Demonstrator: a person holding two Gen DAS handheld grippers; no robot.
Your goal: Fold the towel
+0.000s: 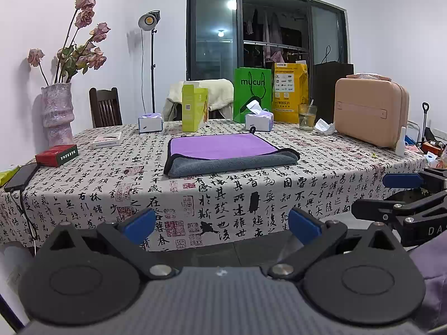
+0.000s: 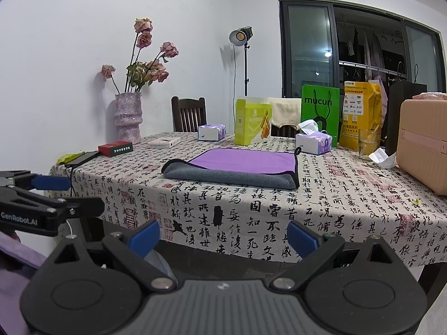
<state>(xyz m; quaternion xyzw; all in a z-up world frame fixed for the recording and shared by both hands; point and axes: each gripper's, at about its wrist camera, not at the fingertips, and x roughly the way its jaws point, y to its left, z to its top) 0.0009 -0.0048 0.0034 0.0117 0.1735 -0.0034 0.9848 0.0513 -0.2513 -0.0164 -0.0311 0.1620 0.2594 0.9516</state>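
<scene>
A towel (image 1: 223,152), purple on top and grey underneath with a black hem, lies folded on the table's calligraphy-print cloth (image 1: 251,187); it also shows in the right wrist view (image 2: 237,167). My left gripper (image 1: 222,224) is open and empty, held off the table's front edge, well short of the towel. My right gripper (image 2: 223,236) is open and empty too, also in front of the table edge. Each gripper shows at the side of the other's view: the right one (image 1: 402,192) and the left one (image 2: 42,195).
Along the table's back stand two tissue boxes (image 1: 150,122) (image 1: 258,121), a yellow-green carton (image 1: 194,109), a green bag (image 1: 252,95), a yellow bag (image 1: 290,92), a glass (image 1: 306,117) and a pink case (image 1: 368,111). A vase of dried roses (image 1: 57,114), boxes and a phone sit left.
</scene>
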